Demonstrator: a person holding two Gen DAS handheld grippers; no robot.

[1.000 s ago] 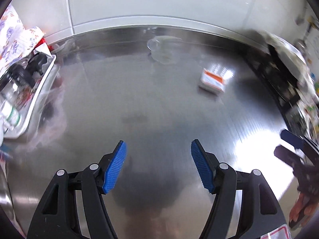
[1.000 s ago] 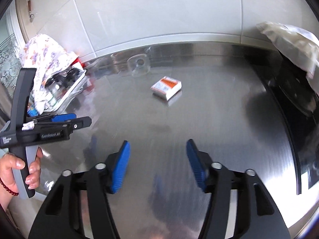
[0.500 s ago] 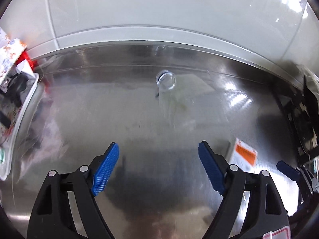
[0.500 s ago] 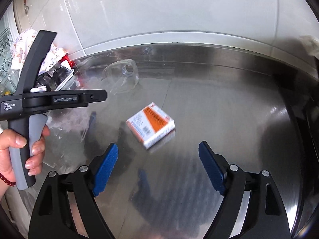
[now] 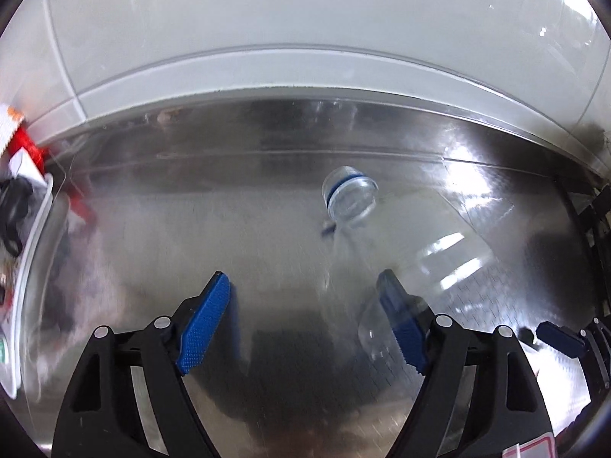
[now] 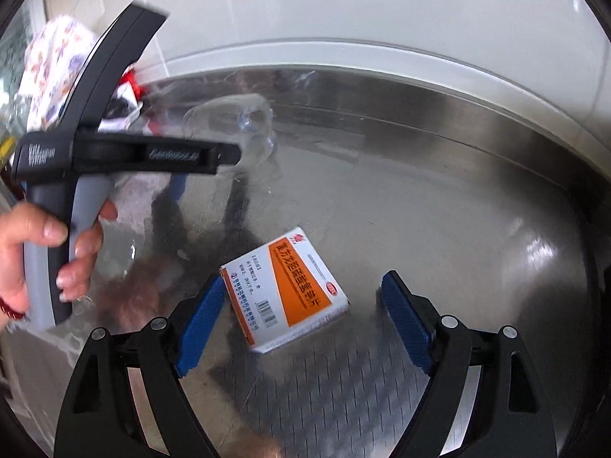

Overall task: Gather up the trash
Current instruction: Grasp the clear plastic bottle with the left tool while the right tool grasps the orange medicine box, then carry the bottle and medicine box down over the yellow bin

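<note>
Both of my tools have closed in over the last second. My left gripper (image 5: 305, 324), which had been well back from the clear plastic bottle (image 5: 401, 244), is now right at it, and my right gripper (image 6: 305, 324) has come from far off the small orange-and-white carton (image 6: 284, 290) to straddle it. I judge that two pieces of trash are about to be taken at once, and neither is lifted yet.

The bottle lies on its side on the steel countertop (image 5: 191, 229), capless, with its blue-ringed neck pointing towards the tiled wall (image 5: 305, 19). My left jaws stand wide apart and hold nothing. The right pad (image 5: 401, 328) shows through the bottle's clear lower body, so it is behind it or against it; I cannot tell whether it touches. The left pad (image 5: 204, 324) is well clear of the bottle, which sits off-centre towards the right.

On the right, the carton lies flat between my spread jaws, and nothing is gripped. Its near corner is just beside the left pad (image 6: 200, 328), perhaps touching, while the other pad (image 6: 406, 324) stands apart. The carton is skewed, so I expect it to twist as I squeeze.
</note>
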